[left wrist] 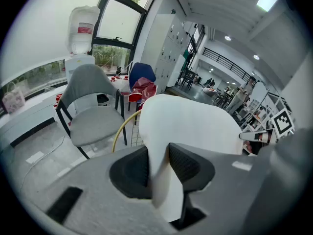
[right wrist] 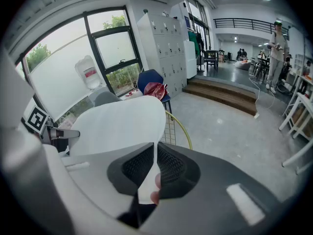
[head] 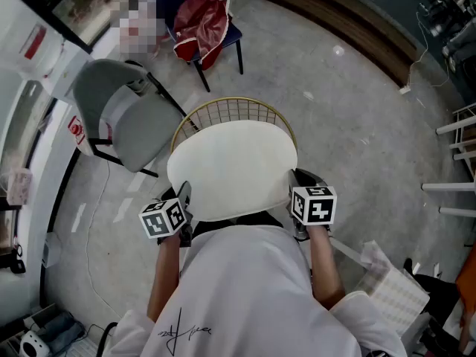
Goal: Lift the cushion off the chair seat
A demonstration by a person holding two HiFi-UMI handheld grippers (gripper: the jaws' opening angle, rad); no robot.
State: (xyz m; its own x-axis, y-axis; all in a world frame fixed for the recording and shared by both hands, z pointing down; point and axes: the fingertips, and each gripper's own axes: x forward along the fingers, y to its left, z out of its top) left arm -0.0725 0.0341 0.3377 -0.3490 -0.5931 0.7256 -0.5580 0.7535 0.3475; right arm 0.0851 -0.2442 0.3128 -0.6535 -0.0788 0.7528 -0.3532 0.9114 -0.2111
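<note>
wire chair (head: 223, 112): gold frame, 12 o'clock of the person. cushion (head: 234, 166): cream, over the seat; grip judged made, next an even upward raise on both sides. left gripper (head: 183, 198): clamped on the cushion rim at 8 o'clock, angled downward. right gripper (head: 296, 184): clamped at 4 o'clock, likewise angled.

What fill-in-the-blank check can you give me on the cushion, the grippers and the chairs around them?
1. Between the jaws of the left gripper and of the right gripper sits the edge of the white ____.
2. In the head view the grey chair stands to the ____ of the wire chair.
3. On the blue chair lies a bundle coloured ____.
Missing words: cushion; left; red.
</note>
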